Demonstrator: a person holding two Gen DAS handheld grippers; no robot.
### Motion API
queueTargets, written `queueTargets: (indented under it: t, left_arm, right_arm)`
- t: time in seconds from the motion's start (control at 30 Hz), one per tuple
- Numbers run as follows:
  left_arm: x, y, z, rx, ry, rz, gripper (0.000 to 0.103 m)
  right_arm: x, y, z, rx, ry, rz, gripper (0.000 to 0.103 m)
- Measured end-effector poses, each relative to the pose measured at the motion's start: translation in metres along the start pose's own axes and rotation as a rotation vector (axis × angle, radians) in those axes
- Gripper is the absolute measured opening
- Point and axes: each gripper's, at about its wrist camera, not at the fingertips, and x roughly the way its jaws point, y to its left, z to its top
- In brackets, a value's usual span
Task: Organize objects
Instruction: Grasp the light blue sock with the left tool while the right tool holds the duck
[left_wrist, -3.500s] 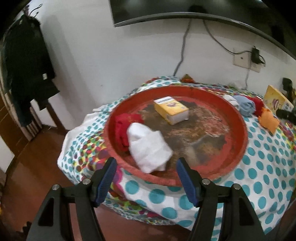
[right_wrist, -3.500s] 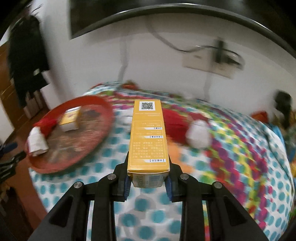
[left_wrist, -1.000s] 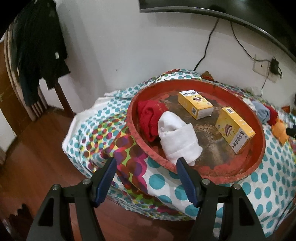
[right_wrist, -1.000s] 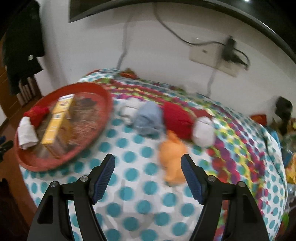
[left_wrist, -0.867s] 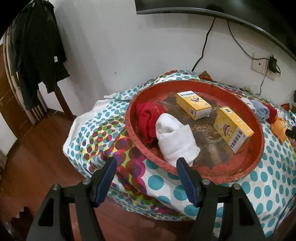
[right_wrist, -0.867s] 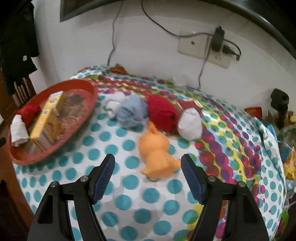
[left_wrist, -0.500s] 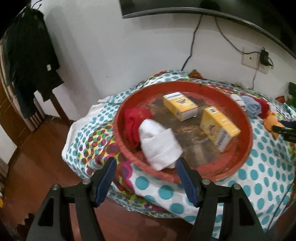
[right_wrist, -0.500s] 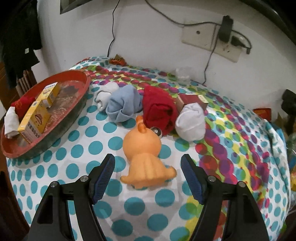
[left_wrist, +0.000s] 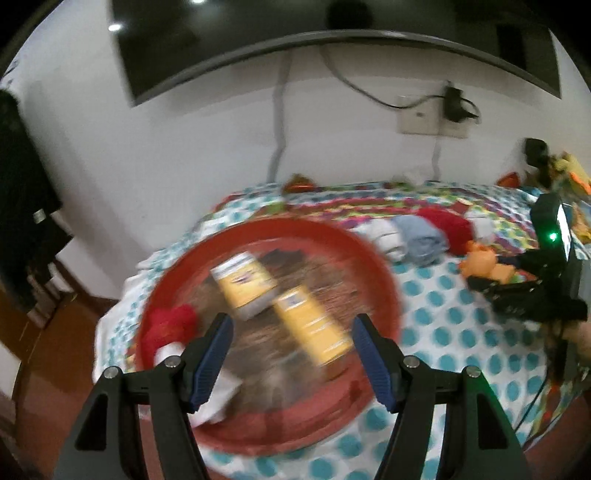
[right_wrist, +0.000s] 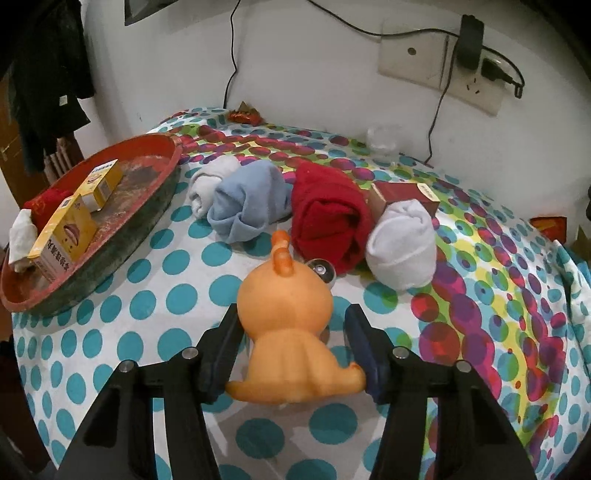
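An orange rubber toy (right_wrist: 284, 332) stands on the dotted tablecloth between the jaws of my right gripper (right_wrist: 293, 347). The jaws are closing, and both pads touch the toy's sides. Just behind it lie a white sock roll (right_wrist: 212, 186), a blue one (right_wrist: 251, 206), a red one (right_wrist: 328, 218) and another white one (right_wrist: 402, 251). The red tray (right_wrist: 122, 243) on the left holds two yellow boxes (right_wrist: 64, 236), a red sock and a white sock. My left gripper (left_wrist: 293, 354) hovers open above the tray (left_wrist: 258, 439), in a blurred view. The right gripper (left_wrist: 495, 273) shows there at the right.
A small red box (right_wrist: 402, 194) lies behind the socks, and a small silver ball (right_wrist: 323, 273) sits by the toy. The wall with a socket and charger (right_wrist: 439, 59) stands close behind the table. Dark clothes (right_wrist: 48, 74) hang at the left above a wooden floor.
My right gripper dropped closer to the orange toy and its jaws narrowed onto it. My left gripper swung right and up, so the tray slid toward the lower left of its view.
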Motion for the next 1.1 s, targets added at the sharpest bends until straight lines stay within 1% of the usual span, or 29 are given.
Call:
queueTargets:
  t: [0.13,0.23,0.27,0.4,0.43,0.47,0.5,0.53,0.67,0.73,0.8,0.87,1.0,1.07,1.1]
  left_arm:
    - [0.023,-0.04,0.023,0.022,0.025,-0.128,0.069]
    - [0.043,-0.067,0.04,0.022,0.039,-0.221,0.069]
    - [0.052,-0.075,0.045,0.02,0.051,-0.269,0.069]
    - [0.085,-0.098,0.063,-0.001,0.085,-0.342,0.069]
    - [0.094,-0.103,0.067,-0.011,0.101,-0.331,0.069]
    - [0.102,-0.107,0.07,-0.013,0.116,-0.333,0.069]
    - [0.11,-0.111,0.073,-0.009,0.126,-0.351,0.069]
    - [0.117,-0.114,0.075,-0.01,0.13,-0.345,0.069]
    - [0.14,-0.128,0.083,0.031,0.135,-0.292,0.069]
    - [0.149,-0.132,0.086,0.045,0.142,-0.278,0.069]
    - [0.155,-0.134,0.087,0.054,0.146,-0.283,0.069]
    - [0.162,-0.136,0.088,0.053,0.139,-0.26,0.069]
    - [0.177,-0.141,0.086,0.062,0.172,-0.246,0.069]
    - [0.176,-0.146,0.085,0.086,0.146,-0.23,0.068]
    - [0.176,-0.149,0.084,0.105,0.142,-0.218,0.065]
  right_arm:
    - [-0.014,-0.016,-0.007,0.012,-0.018,-0.033,0.053]
    - [-0.025,-0.035,-0.013,0.049,-0.025,-0.03,0.053]
    - [-0.027,-0.04,-0.015,0.057,-0.026,-0.027,0.053]
    - [-0.03,-0.055,-0.024,0.085,-0.024,-0.014,0.053]
    - [-0.028,-0.058,-0.025,0.103,-0.014,0.0,0.053]
    - [-0.029,-0.06,-0.026,0.113,-0.019,0.01,0.053]
    - [-0.03,-0.062,-0.026,0.122,-0.028,0.019,0.053]
    - [-0.031,-0.063,-0.025,0.129,-0.032,0.027,0.053]
    - [-0.028,-0.064,-0.026,0.135,-0.02,0.056,0.053]
    - [-0.027,-0.065,-0.026,0.144,-0.019,0.072,0.054]
    - [-0.026,-0.067,-0.027,0.157,-0.015,0.09,0.054]
    - [-0.025,-0.07,-0.027,0.175,-0.011,0.108,0.054]
    - [-0.024,-0.072,-0.028,0.186,-0.009,0.12,0.054]
    - [-0.023,-0.069,-0.028,0.175,-0.004,0.11,0.054]
    - [-0.023,-0.068,-0.028,0.168,-0.002,0.106,0.054]
